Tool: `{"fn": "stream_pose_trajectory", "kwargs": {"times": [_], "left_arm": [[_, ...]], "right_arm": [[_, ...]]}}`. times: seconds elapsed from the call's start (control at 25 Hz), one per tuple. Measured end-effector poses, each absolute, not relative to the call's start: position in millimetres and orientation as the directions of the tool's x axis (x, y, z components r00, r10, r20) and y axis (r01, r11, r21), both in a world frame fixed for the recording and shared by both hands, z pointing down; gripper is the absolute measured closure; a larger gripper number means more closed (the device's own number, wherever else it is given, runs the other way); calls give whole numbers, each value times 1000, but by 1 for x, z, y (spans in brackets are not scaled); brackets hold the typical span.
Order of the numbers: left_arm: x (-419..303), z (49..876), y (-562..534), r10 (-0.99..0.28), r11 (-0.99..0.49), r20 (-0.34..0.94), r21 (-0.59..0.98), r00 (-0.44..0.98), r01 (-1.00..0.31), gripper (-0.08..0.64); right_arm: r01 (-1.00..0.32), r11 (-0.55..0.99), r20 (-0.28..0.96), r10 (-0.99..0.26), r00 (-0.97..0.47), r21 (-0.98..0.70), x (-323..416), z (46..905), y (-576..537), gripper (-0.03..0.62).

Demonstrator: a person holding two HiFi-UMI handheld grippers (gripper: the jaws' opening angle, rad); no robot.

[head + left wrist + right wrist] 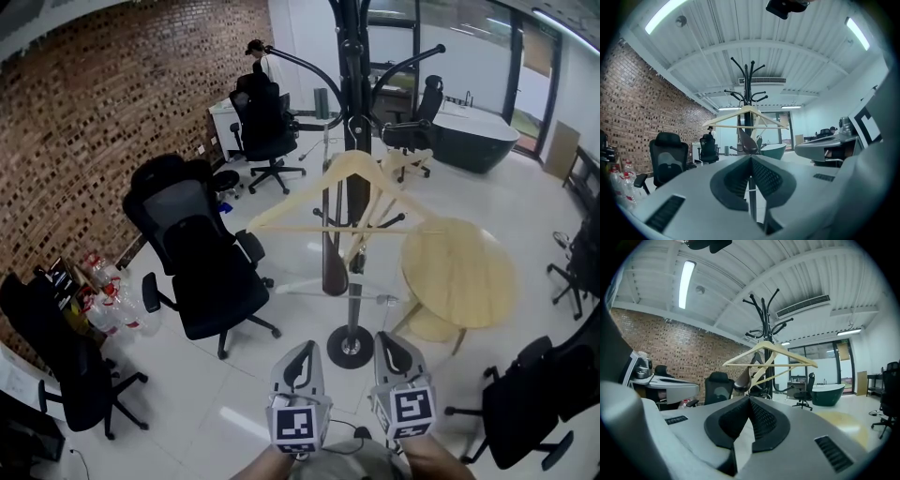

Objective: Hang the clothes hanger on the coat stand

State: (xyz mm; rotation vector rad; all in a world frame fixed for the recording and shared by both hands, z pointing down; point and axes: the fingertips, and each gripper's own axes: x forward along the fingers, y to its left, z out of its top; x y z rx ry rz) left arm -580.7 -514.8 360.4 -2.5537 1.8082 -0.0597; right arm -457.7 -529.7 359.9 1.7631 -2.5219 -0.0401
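Black metal coat stand [355, 103] rises from the tiled floor [281, 375] — the tallest thing in the room. Toward the floor's far right corner sits a dark bathtub [478, 141]; its inside cannot be seen. The pale wooden hanger [323, 175] hangs against the stand's pole, well apart from both grippers. Low at the near edge, the left gripper [307, 347] and right gripper [386, 337] — fingers closed, holding nothing.

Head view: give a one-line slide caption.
Wooden hangers on the coat stand; left gripper and right gripper, both shut, below.
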Motion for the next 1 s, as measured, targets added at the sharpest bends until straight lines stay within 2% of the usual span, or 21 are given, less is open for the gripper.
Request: {"fn": "stream_pose_trajectory", "kwargs": {"times": [1.0], "left_arm": [[-583,384,-504,-948,-312,71,-37,309,-949,545]], "right_arm": [[-921,390,65,-919,-388,15,-467,373,-522,589]]}}
